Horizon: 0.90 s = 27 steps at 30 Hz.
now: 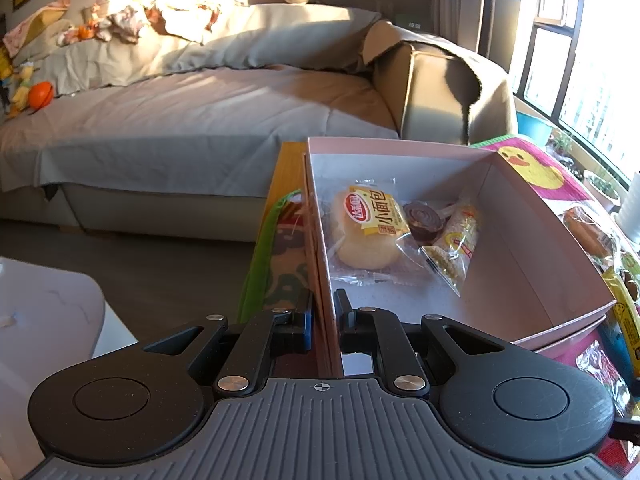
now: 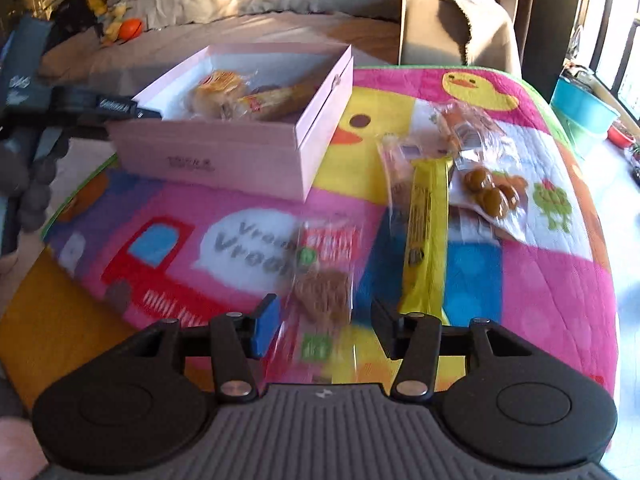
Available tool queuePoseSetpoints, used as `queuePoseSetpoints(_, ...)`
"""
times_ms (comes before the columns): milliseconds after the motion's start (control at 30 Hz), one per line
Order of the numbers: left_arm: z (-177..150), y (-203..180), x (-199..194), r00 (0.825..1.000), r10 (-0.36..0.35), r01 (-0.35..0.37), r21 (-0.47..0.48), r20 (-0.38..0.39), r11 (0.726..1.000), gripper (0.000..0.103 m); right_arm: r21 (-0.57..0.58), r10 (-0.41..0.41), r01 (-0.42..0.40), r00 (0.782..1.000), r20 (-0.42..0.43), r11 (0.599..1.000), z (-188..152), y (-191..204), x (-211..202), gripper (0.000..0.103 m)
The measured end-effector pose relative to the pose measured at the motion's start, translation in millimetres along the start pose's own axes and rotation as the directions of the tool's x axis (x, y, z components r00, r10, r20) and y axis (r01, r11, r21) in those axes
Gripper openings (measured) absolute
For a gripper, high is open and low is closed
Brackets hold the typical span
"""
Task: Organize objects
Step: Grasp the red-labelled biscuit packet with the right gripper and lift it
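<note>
Left wrist view: the left gripper [image 1: 323, 320] has its jaws nearly closed, pinching the near wall of the pink box [image 1: 520, 216] at centre frame; thin card, so grip gently. A bread packet [image 1: 370, 228] lies inside.

Right wrist view: the right gripper [image 2: 324, 326] is wide open around a clear biscuit packet [image 2: 324, 280], lower centre. It looks light, crinkly, slippery and crumbly; take its middle.

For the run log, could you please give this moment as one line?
left gripper: shut on pink box wall | right gripper: open over biscuit packet
</note>
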State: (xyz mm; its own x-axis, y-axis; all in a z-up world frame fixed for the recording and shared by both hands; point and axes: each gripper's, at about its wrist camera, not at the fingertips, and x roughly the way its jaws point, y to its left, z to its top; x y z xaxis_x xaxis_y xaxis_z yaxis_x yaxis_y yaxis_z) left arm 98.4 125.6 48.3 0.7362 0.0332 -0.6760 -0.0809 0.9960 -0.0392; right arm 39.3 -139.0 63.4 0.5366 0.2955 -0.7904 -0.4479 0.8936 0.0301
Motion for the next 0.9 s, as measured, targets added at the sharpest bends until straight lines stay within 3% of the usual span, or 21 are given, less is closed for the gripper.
queuePoseSetpoints(133,0.3,0.4,-0.5,1.000,0.001,-0.001,0.007,-0.003,1.000,0.013,-0.029,-0.007,0.007,1.000,0.008,1.000,3.9,6.0,9.2,0.051)
queuePoseSetpoints(267,-0.2,0.5,-0.2,1.000,0.005,-0.005,0.005,0.000,1.000,0.013,-0.057,0.003,-0.004,1.000,-0.016,0.998,1.8,10.8,2.4,0.037)
queuePoseSetpoints(600,0.1,0.0,-0.7,1.000,0.000,0.000,-0.007,0.003,1.000,0.013,-0.058,0.066,-0.071,0.994,-0.091,0.996,-20.6,27.8,-36.2,0.036)
queuePoseSetpoints(767,-0.6,1.6,-0.8,1.000,-0.011,0.011,-0.016,0.004,1.000,0.013,-0.081,0.137,-0.141,0.989,-0.058,0.987,-9.9,44.0,-66.5,0.035)
queuePoseSetpoints(900,-1.2,3.1,-0.8,1.000,-0.018,0.018,-0.016,0.005,1.000,0.014,-0.144,0.194,-0.182,0.978,0.072,0.973,15.4,56.4,-106.6,0.035)
